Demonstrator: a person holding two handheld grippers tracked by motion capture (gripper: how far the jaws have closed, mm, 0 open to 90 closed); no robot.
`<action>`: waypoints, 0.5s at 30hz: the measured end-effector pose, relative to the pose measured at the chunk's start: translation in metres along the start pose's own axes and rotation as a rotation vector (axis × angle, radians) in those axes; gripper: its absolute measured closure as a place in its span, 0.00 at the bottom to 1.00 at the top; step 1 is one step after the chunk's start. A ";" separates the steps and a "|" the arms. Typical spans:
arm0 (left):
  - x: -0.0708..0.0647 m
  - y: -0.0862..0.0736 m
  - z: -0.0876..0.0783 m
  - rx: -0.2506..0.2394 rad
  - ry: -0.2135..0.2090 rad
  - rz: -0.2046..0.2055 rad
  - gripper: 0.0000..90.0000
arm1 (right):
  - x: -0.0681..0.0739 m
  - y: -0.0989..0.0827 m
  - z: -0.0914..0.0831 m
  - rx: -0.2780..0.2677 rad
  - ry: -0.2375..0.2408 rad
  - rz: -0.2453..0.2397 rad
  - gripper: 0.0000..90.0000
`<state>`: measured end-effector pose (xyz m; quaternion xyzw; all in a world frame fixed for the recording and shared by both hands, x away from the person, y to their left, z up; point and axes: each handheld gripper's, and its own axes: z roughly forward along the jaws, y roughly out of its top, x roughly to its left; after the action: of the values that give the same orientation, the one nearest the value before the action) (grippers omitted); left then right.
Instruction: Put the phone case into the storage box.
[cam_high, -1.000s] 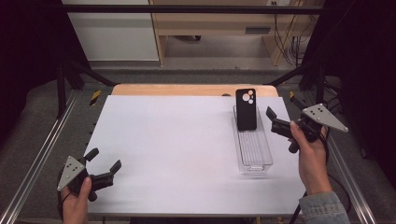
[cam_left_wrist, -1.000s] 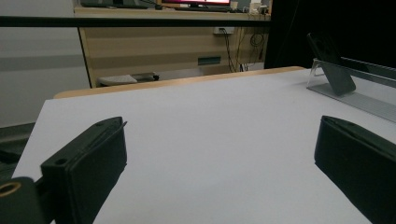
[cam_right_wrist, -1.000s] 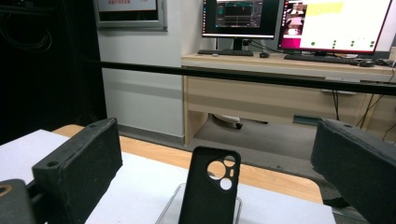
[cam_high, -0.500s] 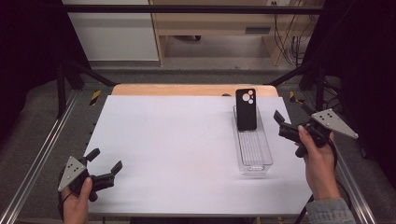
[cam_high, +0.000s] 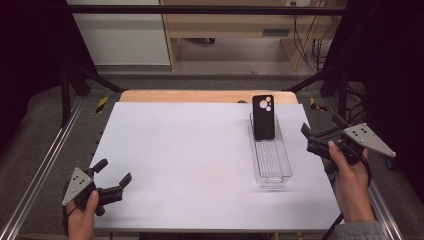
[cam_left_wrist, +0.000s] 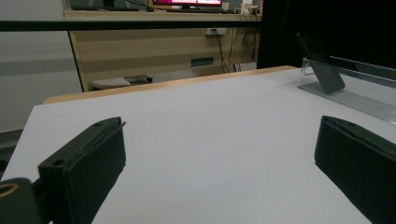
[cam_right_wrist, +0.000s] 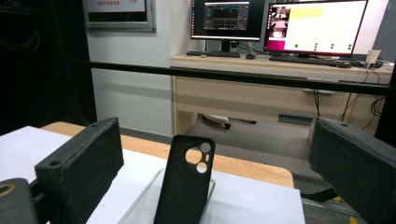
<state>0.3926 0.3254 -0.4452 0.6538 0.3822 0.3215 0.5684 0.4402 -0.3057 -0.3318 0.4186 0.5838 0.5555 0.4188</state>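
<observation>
Now a black phone case (cam_high: 263, 117) stands tilted, leaning back at the far end of a clear plastic tray (cam_high: 270, 161) that lies lengthwise on the right part of the white table (cam_high: 190, 160). Its back, with the round camera cut-outs, faces the person. The right tongs (cam_high: 320, 135) hover just off the table's right edge, beside the tray and apart from it, jaws spread with nothing between them; in the right gripper view the case (cam_right_wrist: 184, 184) shows between the two open jaws, farther off. The left tongs (cam_high: 114, 175) sit low at the near left corner, well apart from the tray, jaws likewise spread and empty. Whether they touch the table is hard to tell.
</observation>
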 end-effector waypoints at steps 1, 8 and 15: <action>0.000 0.000 0.000 -0.001 -0.002 0.000 0.02 | -0.001 0.000 -0.001 -0.001 -0.004 -0.003 0.03; -0.001 0.000 0.000 -0.002 -0.012 -0.002 0.02 | -0.006 0.000 -0.012 -0.010 -0.015 -0.006 0.02; -0.002 0.000 0.000 0.000 -0.018 -0.002 0.02 | -0.011 -0.001 -0.021 -0.015 -0.019 0.001 0.03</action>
<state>0.3917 0.3241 -0.4448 0.6565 0.3777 0.3152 0.5718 0.4230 -0.3224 -0.3322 0.4211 0.5755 0.5558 0.4273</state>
